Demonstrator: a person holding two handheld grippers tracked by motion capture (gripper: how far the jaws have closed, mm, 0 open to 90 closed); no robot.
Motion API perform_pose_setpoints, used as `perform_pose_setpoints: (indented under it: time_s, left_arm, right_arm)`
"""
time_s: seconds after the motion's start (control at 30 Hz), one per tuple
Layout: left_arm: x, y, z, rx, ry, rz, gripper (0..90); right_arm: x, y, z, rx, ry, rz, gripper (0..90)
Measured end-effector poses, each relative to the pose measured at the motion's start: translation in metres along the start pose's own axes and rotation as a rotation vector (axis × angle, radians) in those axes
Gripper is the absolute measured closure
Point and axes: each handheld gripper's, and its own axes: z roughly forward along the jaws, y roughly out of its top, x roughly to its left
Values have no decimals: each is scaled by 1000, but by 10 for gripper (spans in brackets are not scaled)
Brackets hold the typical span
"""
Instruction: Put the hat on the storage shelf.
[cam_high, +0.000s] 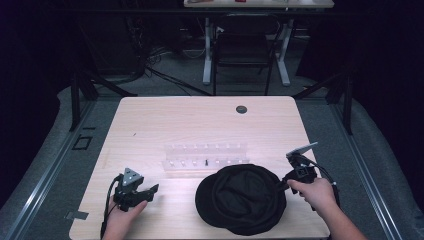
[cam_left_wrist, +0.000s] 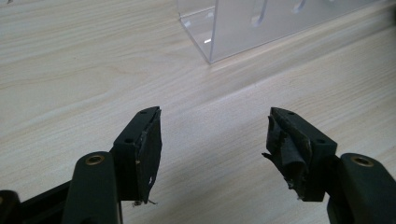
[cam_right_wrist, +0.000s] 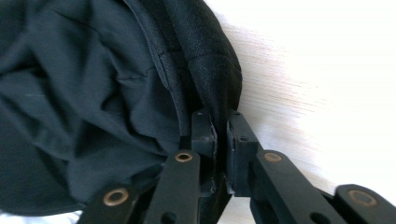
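No legible text, label or number on anything.

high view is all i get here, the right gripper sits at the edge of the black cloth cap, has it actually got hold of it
Observer: Yes. In the right gripper view the right gripper has its jaws pinched on the rim of the black cloth cap.
Operator: which way up is the cap
Observer: Open side up; the creased inner lining faces the camera there.
Operator: and the left gripper, anything in it
Observer: No. The left gripper has its jaws wide apart over the bare light wooden table.
Operator: what is ahead of it
Observer: A corner of the clear acrylic rack, apart from the jaws.
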Motion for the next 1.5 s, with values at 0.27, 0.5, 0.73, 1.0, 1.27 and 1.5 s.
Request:
perform_pose_setpoints:
  time_s: [0.27,0.5,0.73,1.0,1.27,1.5]
  left_arm:
    - [0,0,0,0,0,-1,359]
    - [0,0,0,2,0,0,358]
    - [0,0,0,2,2,0,356]
    - [0,0,0,1,3,-1,356]
    - [0,0,1,3,0,0,356]
    - [0,0,0,2,4,0,357]
  right_arm:
    - [-2,-4,-17,-47,119,28,864]
    - [4,-10,-29,-85,202,50,869]
    - [2,-13,-38,-114,303,32,872]
    - [10,-16,-50,-161,391,26,874]
    - [20,-15,-59,-172,466,-2,874]
    - [30,-14,-65,-182,535,-14,878]
